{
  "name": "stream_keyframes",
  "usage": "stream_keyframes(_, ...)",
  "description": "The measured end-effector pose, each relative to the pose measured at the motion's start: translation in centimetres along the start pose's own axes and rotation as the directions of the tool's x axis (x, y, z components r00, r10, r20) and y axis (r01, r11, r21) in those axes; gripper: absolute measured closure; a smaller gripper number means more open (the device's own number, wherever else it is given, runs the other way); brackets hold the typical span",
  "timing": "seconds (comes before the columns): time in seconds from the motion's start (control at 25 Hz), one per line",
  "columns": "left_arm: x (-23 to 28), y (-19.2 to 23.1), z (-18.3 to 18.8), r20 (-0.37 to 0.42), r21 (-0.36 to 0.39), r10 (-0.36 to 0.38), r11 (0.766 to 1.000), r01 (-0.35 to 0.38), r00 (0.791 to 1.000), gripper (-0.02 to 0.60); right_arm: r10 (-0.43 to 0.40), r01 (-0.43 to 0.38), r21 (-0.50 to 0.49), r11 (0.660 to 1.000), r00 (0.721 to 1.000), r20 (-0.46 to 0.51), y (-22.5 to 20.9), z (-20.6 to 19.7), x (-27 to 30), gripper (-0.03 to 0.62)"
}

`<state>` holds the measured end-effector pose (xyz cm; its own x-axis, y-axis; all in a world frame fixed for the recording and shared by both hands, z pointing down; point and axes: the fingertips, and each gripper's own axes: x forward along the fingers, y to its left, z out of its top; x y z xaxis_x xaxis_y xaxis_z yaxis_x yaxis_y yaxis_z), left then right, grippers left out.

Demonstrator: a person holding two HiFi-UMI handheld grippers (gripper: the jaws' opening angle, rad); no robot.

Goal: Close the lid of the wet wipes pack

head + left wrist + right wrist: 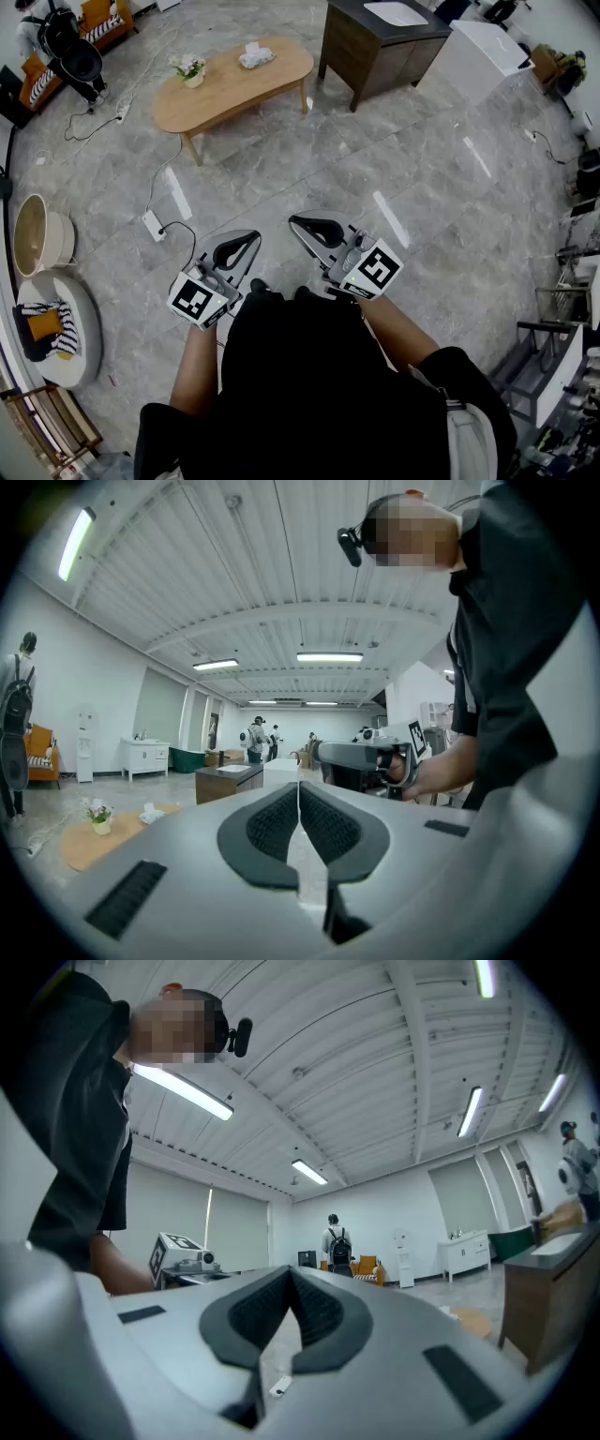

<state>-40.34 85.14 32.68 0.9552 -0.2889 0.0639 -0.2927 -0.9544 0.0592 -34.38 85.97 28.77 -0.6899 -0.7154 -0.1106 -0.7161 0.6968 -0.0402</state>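
A small white pack (256, 57), which looks like the wet wipes pack, lies on the far end of a wooden coffee table (234, 89); its lid is too small to make out. The left gripper view shows the same pack (150, 812) far off at lower left. Both grippers are held close to the person's body, well short of the table. My left gripper (251, 236) is shut with nothing between its pads (323, 822). Beside it, my right gripper (298, 223) is also shut and empty, its jaws meeting at the tips (289, 1271).
A small potted plant (192, 70) stands on the table near the pack. A dark sink cabinet (380, 42) and a white box (478, 52) stand at the back right. A power strip (153, 225) with cables lies on the marble floor; round baskets (42, 234) sit left.
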Motion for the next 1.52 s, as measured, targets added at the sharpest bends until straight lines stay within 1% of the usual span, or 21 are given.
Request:
stream_keyframes(0.32,0.3,-1.2,0.4,0.008,-0.005,0.007,1.0,-0.007,1.0,0.565,0.007,-0.007,0.021,1.0,1.0,-0.006,0.3,-0.4,-0.9,0.586)
stream_keyframes(0.72,1.3,-2.0,0.3,0.013,-0.041,0.021,0.999,-0.02,1.0,0.566,0.024,-0.023,0.051,0.998,1.0,-0.018,0.1,-1.1,-2.5,0.586)
stream_keyframes(0.88,1.8,-2.8,-0.4,0.005,-0.06,0.011,0.998,-0.01,1.0,0.566,0.035,-0.033,0.066,0.997,0.999,-0.015,0.4,-1.5,-3.2,0.586)
stream_keyframes(1.04,2.6,-3.4,-0.8,-0.015,-0.072,-0.02,0.997,0.019,1.0,0.566,0.014,-0.012,0.096,0.995,1.0,-0.021,-0.5,-2.3,-4.1,0.586)
stream_keyframes(1.16,3.2,-2.8,-1.1,-0.019,-0.09,-0.022,0.996,0.021,1.0,0.566,-0.007,0.01,0.12,0.993,1.0,-0.021,-1.6,-2.8,-4.5,0.586)
stream_keyframes(1.32,4.2,-1.2,-1.7,-0.018,-0.125,-0.031,0.992,0.028,0.999,0.566,-0.035,0.039,0.119,0.992,0.999,-0.038,-3.5,-3.3,-4.6,0.586)
stream_keyframes(1.52,6.3,2.9,-1.6,0.015,-0.173,-0.003,0.985,0.006,1.0,0.566,-0.092,0.101,0.115,0.988,0.992,-0.08,-7.4,-3.6,-4.7,0.586)
